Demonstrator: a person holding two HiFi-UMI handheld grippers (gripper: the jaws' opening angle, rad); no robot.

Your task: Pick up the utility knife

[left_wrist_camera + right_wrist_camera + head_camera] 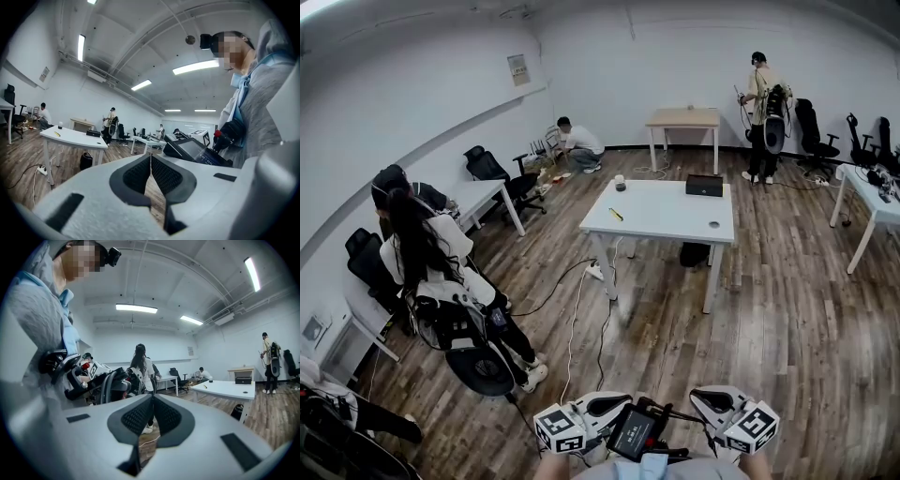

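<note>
Your left gripper (150, 164) and right gripper (153, 401) hold nothing, jaws closed; reach the table (666, 211), then open over the utility knife (616, 215).

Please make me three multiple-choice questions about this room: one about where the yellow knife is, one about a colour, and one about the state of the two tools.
1. Where is the yellow knife? A on the floor; B on the white table in the middle; C on a chair.
2. What colour is the box on that table? A black; B red; C green.
3. How are the left tool and the right tool? A wide open; B shut on the knife; C shut, holding nothing.
Answers: 1 B, it lies near the table's left edge. 2 A, it is dark all over. 3 C, each tool's own view shows the jaws together with nothing between.
</note>
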